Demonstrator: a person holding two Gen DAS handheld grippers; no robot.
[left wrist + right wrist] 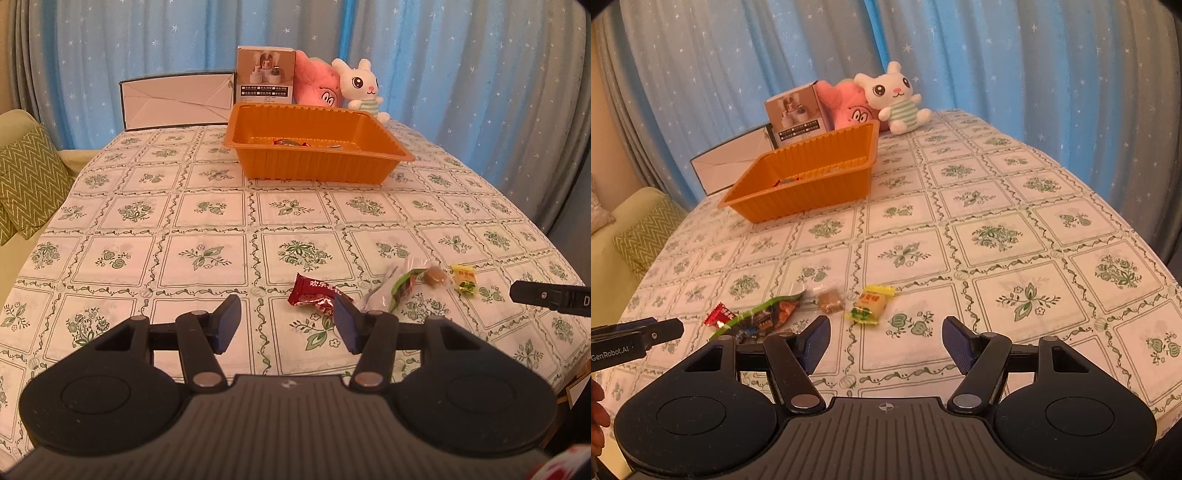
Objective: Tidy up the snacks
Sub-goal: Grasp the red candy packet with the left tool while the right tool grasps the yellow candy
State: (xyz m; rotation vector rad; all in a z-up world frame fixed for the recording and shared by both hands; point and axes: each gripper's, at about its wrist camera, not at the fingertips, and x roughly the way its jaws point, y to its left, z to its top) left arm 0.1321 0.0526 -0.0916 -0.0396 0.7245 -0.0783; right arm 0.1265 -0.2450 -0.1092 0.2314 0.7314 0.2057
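Snacks lie in a loose row on the near tabletop (207, 221): a red wrapper (317, 293), a green-and-clear packet (397, 290), a brown candy (434, 276) and a yellow candy (870, 304). Your left gripper (288, 323) is released and empty, just short of the red wrapper; your right gripper (884, 341) is likewise released, near the yellow candy. Straddle one crinkly, flat wrapper at a time, pinch low, then carry it to the orange tray (314, 168) well beyond, which already holds a few.
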